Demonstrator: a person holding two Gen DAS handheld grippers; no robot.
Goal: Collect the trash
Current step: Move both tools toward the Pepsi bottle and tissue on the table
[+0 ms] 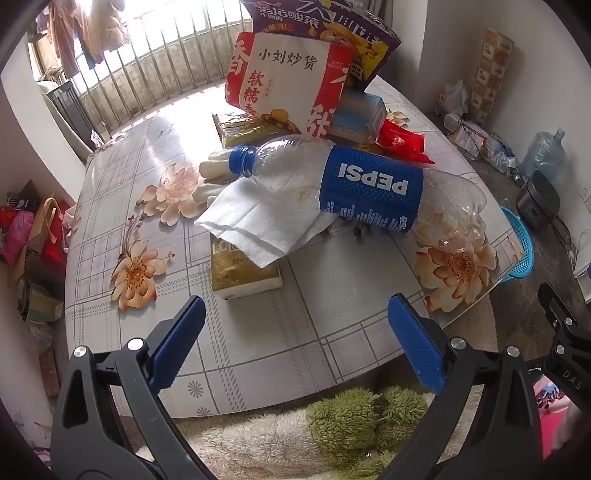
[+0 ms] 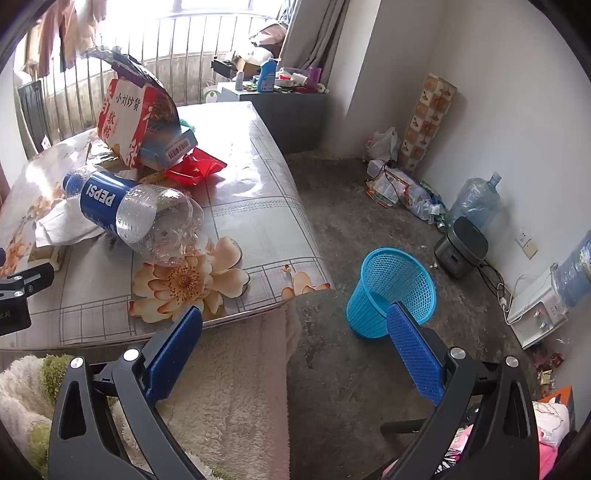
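Both the left gripper (image 1: 295, 332) and right gripper (image 2: 295, 345) tilt downward near the table (image 1: 258, 350), jaws wide apart and empty.

Empty clear bottle (image 1: 354, 188), blue cap and blue label, lying on side across white napkin (image 1: 258, 221) on surface. Behind it, heap of snack bags (image 1: 288, 88), small box, red wrapper (image 1: 400, 142). Blue mesh basket (image 2: 393, 291) upright on floor beside surface.

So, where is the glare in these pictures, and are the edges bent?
Left wrist view: window light washes out the far table, and the railing curves. Right wrist view: the window is blown white, the walls bow, and the bottle stays sharp.
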